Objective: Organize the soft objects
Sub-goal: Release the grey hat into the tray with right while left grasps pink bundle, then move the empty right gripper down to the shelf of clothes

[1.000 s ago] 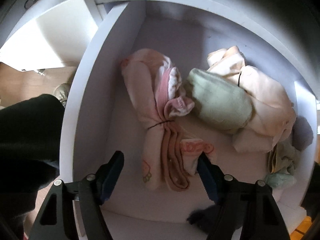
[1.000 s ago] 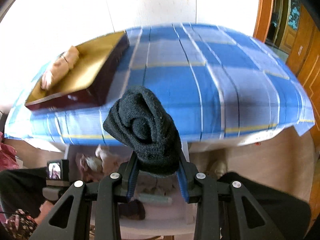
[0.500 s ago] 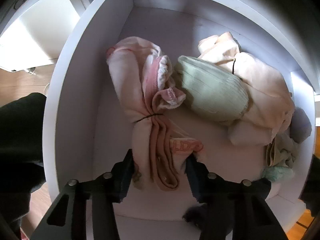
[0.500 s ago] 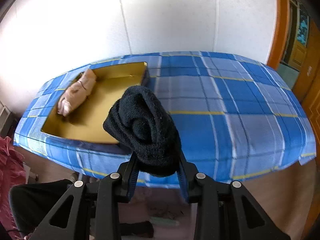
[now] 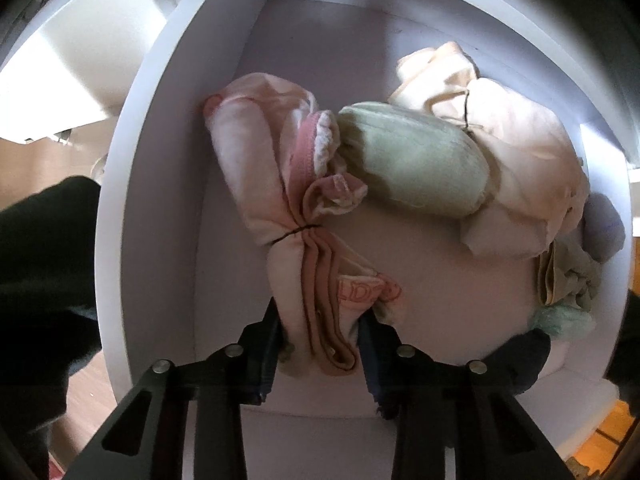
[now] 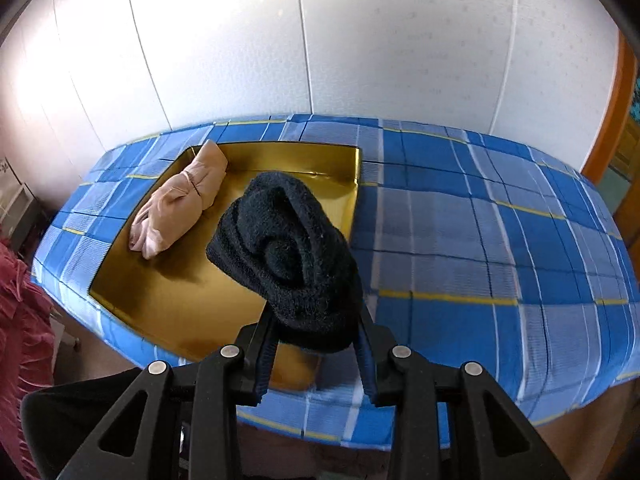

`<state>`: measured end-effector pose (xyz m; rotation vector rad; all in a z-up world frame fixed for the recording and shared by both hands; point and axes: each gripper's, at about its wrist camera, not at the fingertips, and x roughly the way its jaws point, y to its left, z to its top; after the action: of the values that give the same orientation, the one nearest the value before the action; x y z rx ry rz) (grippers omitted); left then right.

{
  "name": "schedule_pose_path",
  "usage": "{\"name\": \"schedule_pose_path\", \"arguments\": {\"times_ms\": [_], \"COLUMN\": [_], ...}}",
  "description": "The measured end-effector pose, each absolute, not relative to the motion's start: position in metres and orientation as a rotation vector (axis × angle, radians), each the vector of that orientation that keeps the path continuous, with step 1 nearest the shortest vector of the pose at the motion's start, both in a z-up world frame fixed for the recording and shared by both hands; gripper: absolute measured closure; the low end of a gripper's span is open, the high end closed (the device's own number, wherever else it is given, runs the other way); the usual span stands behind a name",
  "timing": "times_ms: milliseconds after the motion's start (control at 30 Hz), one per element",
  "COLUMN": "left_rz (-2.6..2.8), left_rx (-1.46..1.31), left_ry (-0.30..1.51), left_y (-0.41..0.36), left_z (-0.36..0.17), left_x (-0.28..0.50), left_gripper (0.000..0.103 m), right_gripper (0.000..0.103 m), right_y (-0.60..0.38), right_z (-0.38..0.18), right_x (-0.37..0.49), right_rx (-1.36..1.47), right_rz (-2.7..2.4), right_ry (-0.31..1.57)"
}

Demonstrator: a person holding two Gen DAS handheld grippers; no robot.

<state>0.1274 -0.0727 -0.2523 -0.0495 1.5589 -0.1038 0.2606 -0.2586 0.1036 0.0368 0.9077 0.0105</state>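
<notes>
The left gripper (image 5: 320, 344) points down into a white bin (image 5: 116, 216), and its jaws are closing on the near end of a pink bundle (image 5: 276, 200) tied round its middle with a thin dark band. That end sits squarely between the two fingers (image 5: 266, 356), the cloth bulging against both pads, so the pinch already has hold of it; the rest of the bundle runs away from the jaws toward the bin's far wall. Just beside it, touching its upper half, lies a green roll (image 5: 416, 168), and behind that a cream bundle (image 5: 520, 160) pressed against the right side of the bin. A few smaller soft pieces are crowded in the right corner, too shadowed to tell apart. The right gripper (image 6: 316, 344) is held above a table covered by a blue plaid cloth (image 6: 500, 240), its jaws pinching a black roll (image 6: 292, 248). The roll's lower edge is clamped between the pads, and most of it stands out beyond the fingertips. Past it on the cloth is a gold tray (image 6: 168, 292), with a tan bundle (image 6: 180, 200) lying in the tray's far left part, well apart from the black roll.
</notes>
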Motion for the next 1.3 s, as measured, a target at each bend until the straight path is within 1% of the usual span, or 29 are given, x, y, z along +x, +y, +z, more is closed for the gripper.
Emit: {"name": "schedule_pose_path", "arguments": {"times_ms": [600,833,933,1000,1100,1300], "left_rz": [-0.126,-0.127,-0.127,-0.126,-0.126,-0.128], "left_rx": [-0.077,-0.079,-0.072,-0.07,-0.063,-0.046], "left_ry": [1.563,1.564,1.562,1.562,1.561,1.558], "left_y": [-0.07,-0.069,-0.07,-0.07,-0.071,-0.073], "left_z": [-0.255,-0.256,-0.257,-0.257,-0.257,-0.257], "left_x": [0.129,0.129,0.129,0.129,0.129,0.128], "left_gripper": [0.068,0.068,0.068,0.068,0.068,0.068], "right_gripper": [0.069,0.067,0.065,0.062,0.061,0.061], "right_y": [-0.23,-0.234,-0.239,-0.241,-0.243,-0.249], "right_z": [0.066,0.048,0.045,0.045,0.048,0.071], "right_x": [0.363,0.391,0.397,0.399,0.398,0.37], "right_rx": [-0.045,-0.053,-0.055,-0.044,-0.038,-0.017], "right_rz": [-0.027,-0.071,-0.099,-0.116,-0.116,-0.104], "right_ry": [0.998,1.026,1.014,1.007,0.996,0.906]}}
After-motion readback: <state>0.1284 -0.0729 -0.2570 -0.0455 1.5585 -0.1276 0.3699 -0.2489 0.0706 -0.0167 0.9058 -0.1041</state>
